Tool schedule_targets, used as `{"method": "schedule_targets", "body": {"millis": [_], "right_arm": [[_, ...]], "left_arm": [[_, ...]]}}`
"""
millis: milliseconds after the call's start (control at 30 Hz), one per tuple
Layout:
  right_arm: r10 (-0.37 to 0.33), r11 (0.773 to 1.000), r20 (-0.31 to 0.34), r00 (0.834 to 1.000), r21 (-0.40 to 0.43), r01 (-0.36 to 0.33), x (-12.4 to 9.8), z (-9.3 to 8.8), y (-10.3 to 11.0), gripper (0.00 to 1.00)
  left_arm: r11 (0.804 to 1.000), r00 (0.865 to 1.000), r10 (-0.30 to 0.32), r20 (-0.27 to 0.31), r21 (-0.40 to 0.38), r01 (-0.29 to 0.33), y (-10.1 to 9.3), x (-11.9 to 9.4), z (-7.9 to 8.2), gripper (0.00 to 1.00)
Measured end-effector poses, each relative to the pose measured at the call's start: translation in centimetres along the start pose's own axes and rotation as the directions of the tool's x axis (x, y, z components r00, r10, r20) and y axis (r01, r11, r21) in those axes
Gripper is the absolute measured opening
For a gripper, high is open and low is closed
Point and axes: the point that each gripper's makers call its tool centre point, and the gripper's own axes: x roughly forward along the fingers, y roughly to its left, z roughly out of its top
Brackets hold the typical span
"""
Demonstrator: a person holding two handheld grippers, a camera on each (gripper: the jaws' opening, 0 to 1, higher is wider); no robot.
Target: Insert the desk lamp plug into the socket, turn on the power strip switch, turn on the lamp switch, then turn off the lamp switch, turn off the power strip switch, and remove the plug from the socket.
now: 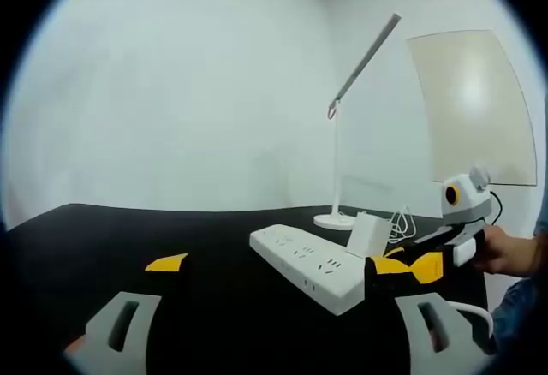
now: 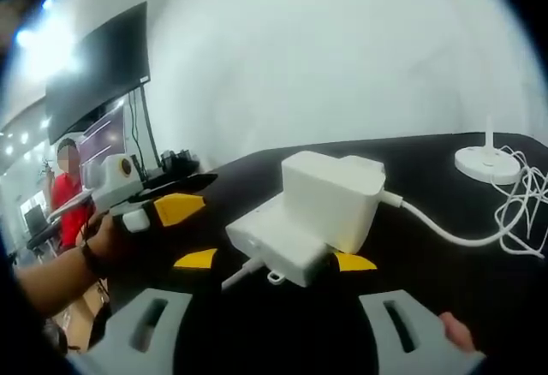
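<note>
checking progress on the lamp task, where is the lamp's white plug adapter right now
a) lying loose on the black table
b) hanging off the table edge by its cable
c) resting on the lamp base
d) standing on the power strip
d, since the white plug adapter stands upright on the power strip, between the tips of the right gripper, well apart from the lamp base.

My left gripper view sits low over the black table (image 1: 128, 247), looking along the power strip (image 1: 312, 265) toward the lamp (image 1: 342, 135) by the white wall. My right gripper view faces the other way, very close to the plug block (image 2: 330, 195) and strip end. Both take in the strip, plug block and lamp base.
</note>
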Motion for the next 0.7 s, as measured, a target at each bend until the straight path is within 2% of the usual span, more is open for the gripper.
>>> {"method": "schedule_targets", "body": {"millis": [300,700], "right_arm": [[-0.005,1.0,0.002,1.0,-0.007,0.005,0.01,0.02,-0.15,0.51],[-0.019,1.0,0.013,1.0,-0.009,0.02,0.02,0.07,-0.3,0.49]], "left_arm": [[1.0,1.0,0.002,0.0,-0.001,-0.002,0.93,0.1,0.02,0.78],[1.0,1.0,0.005,0.018,-0.006,-0.005,0.42,-0.36,0.06,0.78]]}}
